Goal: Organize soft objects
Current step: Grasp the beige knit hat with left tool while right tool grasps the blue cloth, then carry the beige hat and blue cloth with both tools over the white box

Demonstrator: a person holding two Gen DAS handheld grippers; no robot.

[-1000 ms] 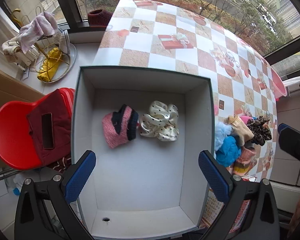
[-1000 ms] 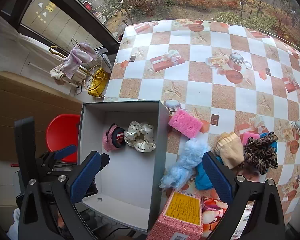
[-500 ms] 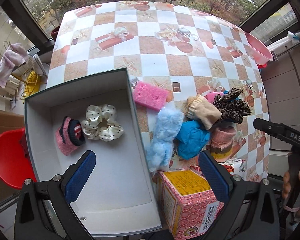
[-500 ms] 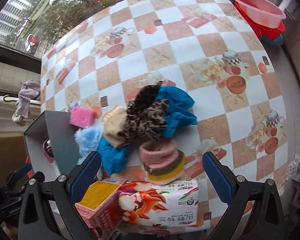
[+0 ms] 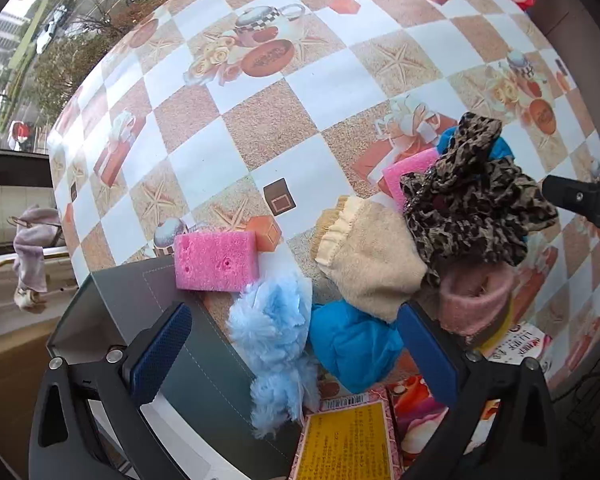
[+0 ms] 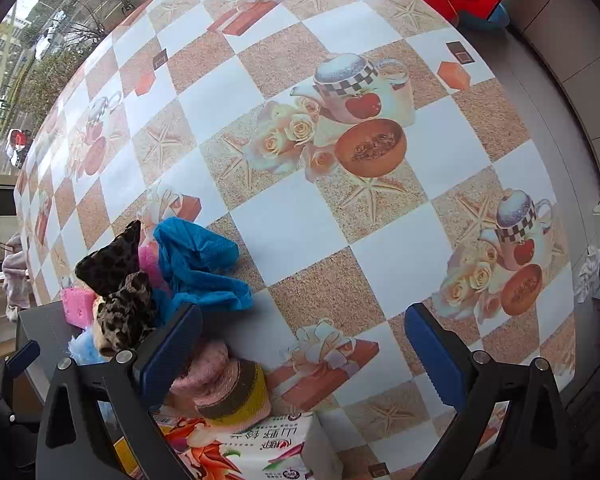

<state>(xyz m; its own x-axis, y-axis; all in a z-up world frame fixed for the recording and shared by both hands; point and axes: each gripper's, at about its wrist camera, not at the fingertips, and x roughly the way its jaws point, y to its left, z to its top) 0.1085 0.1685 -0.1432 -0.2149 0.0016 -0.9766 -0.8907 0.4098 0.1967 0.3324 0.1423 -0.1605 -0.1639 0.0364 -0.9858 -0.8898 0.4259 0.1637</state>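
We see the checkered table (image 6: 284, 216) spreading out ahead of both pairs of tongs, its cloth printed with teapots, roses and starfish. The gray box (image 5: 112, 312) lies under the left finger of our left gripper (image 5: 296, 356), only its dark outer wall and rim showing. Our left gripper hangs with its blue pads spread wide and nothing between them, and directly ahead of its gap sits the heap of soft things. A fluffy light-blue piece (image 5: 276, 344) rests against the box wall just inside the left finger, touching a bright blue cloth (image 5: 352, 348) that lies nearer the right finger. Beyond these, a beige knit item (image 5: 368, 264) leans against a leopard-print scrunchie (image 5: 468, 208), with a pink knit cuff (image 5: 472, 300) just past the right pad. A pink sponge (image 5: 216, 260) sits at the box corner, ahead of the left finger. Our right gripper (image 6: 304, 352) is likewise spread wide and empty, over bare tablecloth, the heap off beside its left finger. A yellow-topped carton (image 5: 348, 440) and a flowered tissue pack (image 6: 256, 448) lie closest beneath us.
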